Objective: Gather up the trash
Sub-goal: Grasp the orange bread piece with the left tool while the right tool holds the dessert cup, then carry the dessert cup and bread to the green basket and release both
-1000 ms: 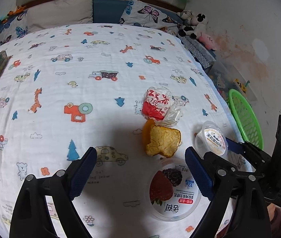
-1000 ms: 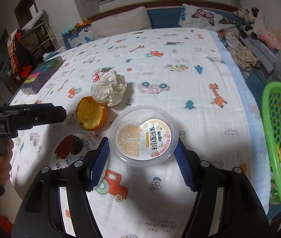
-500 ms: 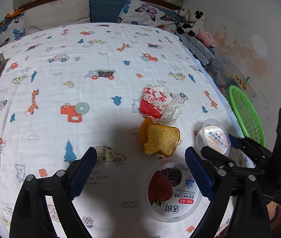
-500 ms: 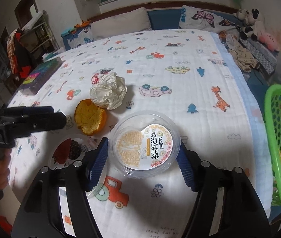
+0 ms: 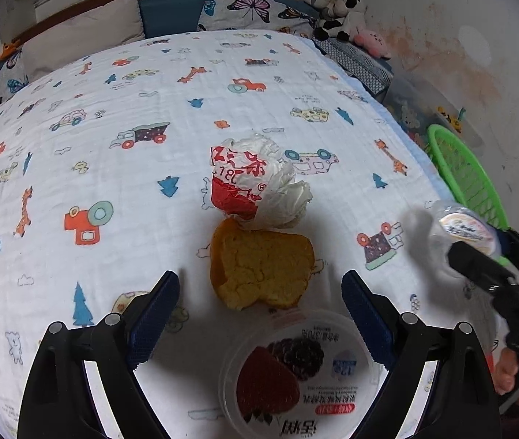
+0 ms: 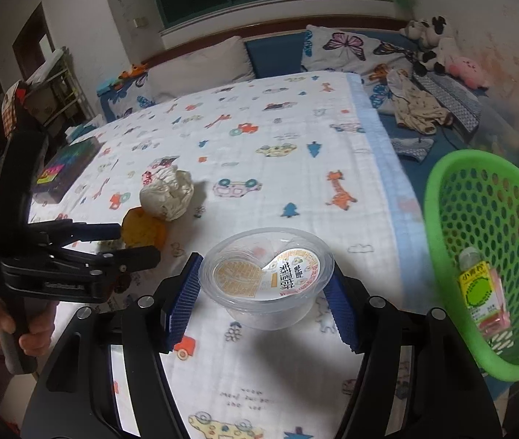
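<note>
**A:** How far along are you with the trash?

**B:** You're partway. Your right gripper (image 6: 264, 291) is clamped on the clear jelly cup (image 6: 266, 278), a blue pad pressed to each side, and the cup looks lifted clear of the printed bedsheet (image 6: 296, 139), to judge by the shadow under it. The green mesh basket (image 6: 478, 256) hangs just off the bed's right edge, near the cup, so dropping it in seems the step in hand.

**A:** Anything in the basket already?

**B:** One small bottle with a green and yellow label (image 6: 480, 289) lies against the inside wall. That's all you can see in there; the bottom is partly hidden.

**A:** And what's left on the bed?

**B:** Three pieces, bunched together in front of your left gripper (image 5: 259, 314). Its fingers stand wide apart and hold nothing. Between them lies the torn piece of yellow cake (image 5: 259, 263). Touching its far side is the crumpled red-and-white wrapper (image 5: 255, 183). Nearest you sits the round tub with the berry lid (image 5: 296, 373), just short of the cake.

**A:** So one in, one in hand, three to go?

**B:** That's my reading.
</note>
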A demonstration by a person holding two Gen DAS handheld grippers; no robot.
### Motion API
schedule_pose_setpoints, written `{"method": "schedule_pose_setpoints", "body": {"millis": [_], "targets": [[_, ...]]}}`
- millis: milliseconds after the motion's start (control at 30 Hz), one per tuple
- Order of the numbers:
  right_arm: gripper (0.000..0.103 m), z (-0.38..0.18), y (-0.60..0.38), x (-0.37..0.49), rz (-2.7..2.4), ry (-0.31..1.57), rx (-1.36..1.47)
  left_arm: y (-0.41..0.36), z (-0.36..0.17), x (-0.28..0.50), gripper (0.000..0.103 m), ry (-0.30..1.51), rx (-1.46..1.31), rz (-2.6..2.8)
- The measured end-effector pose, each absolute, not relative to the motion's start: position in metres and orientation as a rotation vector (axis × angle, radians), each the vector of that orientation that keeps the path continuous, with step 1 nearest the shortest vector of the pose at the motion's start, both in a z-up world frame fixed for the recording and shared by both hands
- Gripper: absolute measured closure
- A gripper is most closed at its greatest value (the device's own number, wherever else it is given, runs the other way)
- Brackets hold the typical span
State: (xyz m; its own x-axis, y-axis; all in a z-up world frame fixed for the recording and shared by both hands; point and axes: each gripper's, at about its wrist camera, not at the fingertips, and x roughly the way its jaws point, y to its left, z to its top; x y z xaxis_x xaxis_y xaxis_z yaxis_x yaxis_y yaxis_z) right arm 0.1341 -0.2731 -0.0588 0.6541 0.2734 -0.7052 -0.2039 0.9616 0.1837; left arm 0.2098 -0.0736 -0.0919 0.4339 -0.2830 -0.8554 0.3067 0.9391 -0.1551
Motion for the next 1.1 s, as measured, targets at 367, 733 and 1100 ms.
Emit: {"method": "schedule_pose_setpoints", "body": {"millis": [367,733,1100], "targets": [[0.038,-0.055,-0.282,0.127,0.261,0.804,0.095,-0.071,-0.092,0.215,0.039,1.045,0.025,-0.35],[0.038,-0.046,-0.287,0.119,0.264,0.786,0.103,-0.056,-0.079,0.201,0.065,1.031,-0.023,-0.392],[0.038,-0.034,-0.317,0.114,0.211,0.755,0.142,-0.037,-0.047,0.183,0.069,0.983,-0.069,-0.43]]}}
